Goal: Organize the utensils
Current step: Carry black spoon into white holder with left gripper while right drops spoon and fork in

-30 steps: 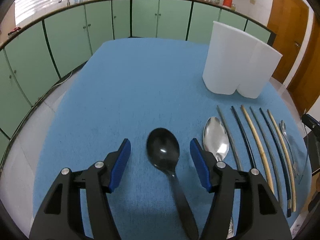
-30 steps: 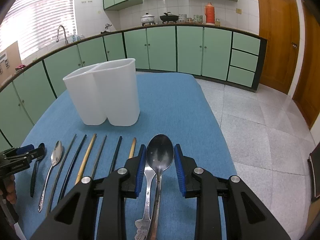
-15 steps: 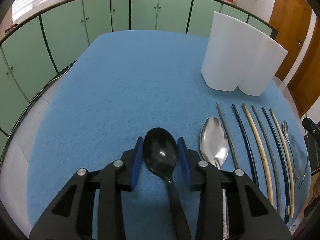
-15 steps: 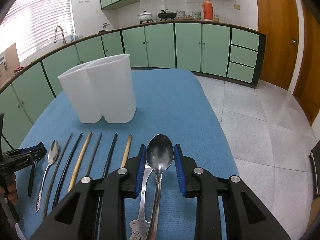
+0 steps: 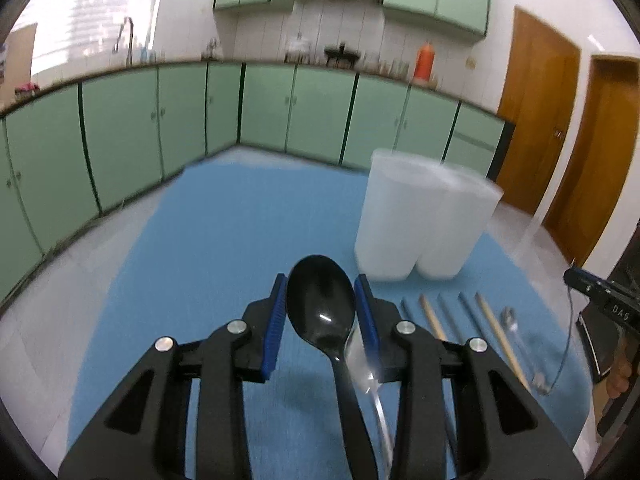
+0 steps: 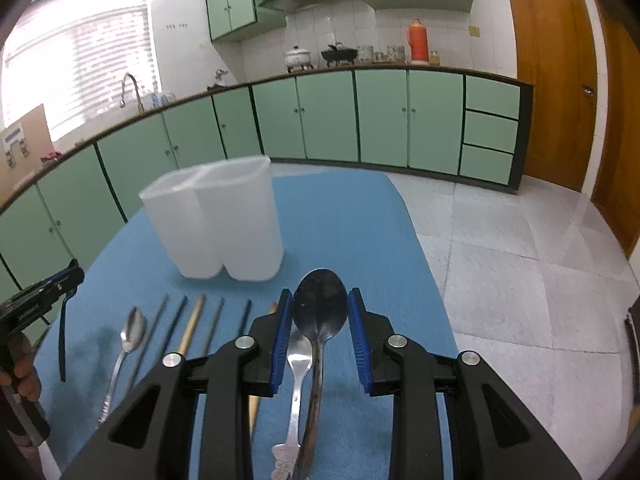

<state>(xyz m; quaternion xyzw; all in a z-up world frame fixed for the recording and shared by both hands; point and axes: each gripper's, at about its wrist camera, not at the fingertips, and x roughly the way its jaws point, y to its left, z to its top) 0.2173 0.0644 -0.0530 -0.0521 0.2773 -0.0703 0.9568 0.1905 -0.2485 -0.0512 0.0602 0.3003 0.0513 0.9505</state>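
My left gripper (image 5: 321, 314) is shut on a black spoon (image 5: 322, 300) and holds it lifted above the blue table (image 5: 208, 240). My right gripper (image 6: 319, 316) is shut on a dark metal spoon (image 6: 320, 304), also lifted. A white two-compartment holder (image 5: 424, 228) stands ahead to the right; in the right wrist view it (image 6: 216, 224) stands ahead to the left. Several chopsticks (image 6: 192, 324) and a silver spoon (image 6: 130, 332) lie in a row on the table. Another silver spoon (image 6: 298, 364) lies under the right gripper.
Green cabinets (image 6: 328, 116) run along the back wall. The table's right edge (image 6: 432, 280) drops to a tiled floor. The left gripper shows at the left of the right wrist view (image 6: 40, 300). Wooden doors (image 5: 536, 120) stand at the right.
My left gripper closed on the black spoon and lifted it off the table, tilting upward. My right gripper stayed shut on the metal spoon and rose a little.
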